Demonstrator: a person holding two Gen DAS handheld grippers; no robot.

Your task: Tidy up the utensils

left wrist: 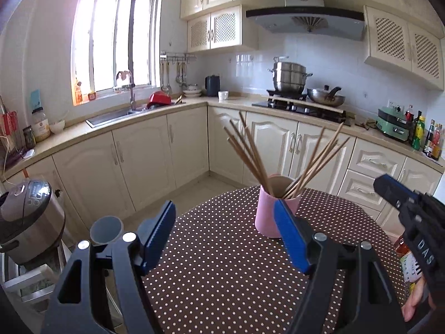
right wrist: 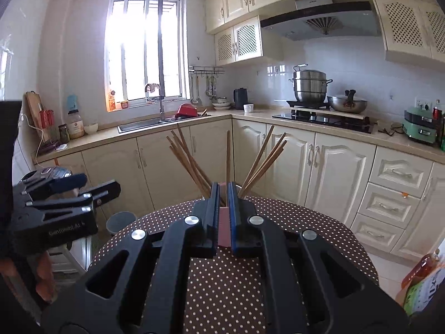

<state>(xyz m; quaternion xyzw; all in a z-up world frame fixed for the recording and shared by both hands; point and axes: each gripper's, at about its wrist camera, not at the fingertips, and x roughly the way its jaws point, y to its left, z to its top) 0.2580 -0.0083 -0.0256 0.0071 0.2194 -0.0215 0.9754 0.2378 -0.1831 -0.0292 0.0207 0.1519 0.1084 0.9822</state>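
Chopsticks standing in a pink cup on the dotted table, both hand-held grippers near and holding nothing.

The pink cup [left wrist: 268, 213] stands upright in the middle right of the left wrist view, on the brown polka-dot table [left wrist: 222, 264], and the wooden chopsticks [left wrist: 251, 150] lean out of it in two fans, because the cup is wider than the bundle. I count about eleven sticks, though some overlap, and one cup. The left hand-held gripper [left wrist: 225, 236] has its two blue pads wide apart and empty; the right pad only covers the cup's side in the picture, and contact I cannot tell. The right hand-held gripper [right wrist: 224, 214] is clenched with nothing between its pads, the cup visible behind the narrow gap. I judge the sorting finished, or almost.
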